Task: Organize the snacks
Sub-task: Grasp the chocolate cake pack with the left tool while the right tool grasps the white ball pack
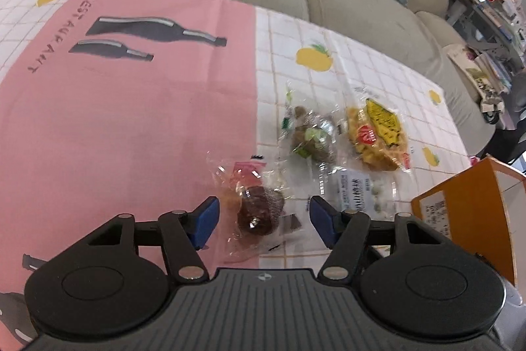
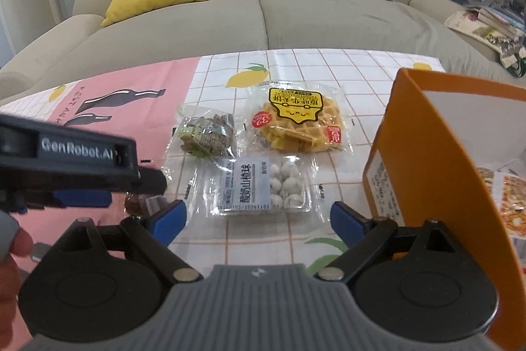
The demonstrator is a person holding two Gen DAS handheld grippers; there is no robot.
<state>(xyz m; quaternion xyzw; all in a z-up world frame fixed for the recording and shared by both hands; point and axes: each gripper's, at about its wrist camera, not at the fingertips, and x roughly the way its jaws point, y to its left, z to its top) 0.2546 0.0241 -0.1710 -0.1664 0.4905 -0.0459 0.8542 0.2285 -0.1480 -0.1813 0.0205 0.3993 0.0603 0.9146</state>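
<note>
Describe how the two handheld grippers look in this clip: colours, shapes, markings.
Both the left gripper and right gripper have black linkage arms with silver pivot pins, round black discs, a ribbed grey body and blue-padded jaws. The right wrist view shows white "GenRobot.AI" lettering on the left gripper's side.

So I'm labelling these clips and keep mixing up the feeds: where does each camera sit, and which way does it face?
Left wrist: on the left gripper, looking down over the table at a chocolate muffin pack between its open fingers.
Right wrist: on the right gripper, facing the sofa, over the white candy pack; the left gripper and a hand show.
Shared: waffle pack, orange box.
</note>
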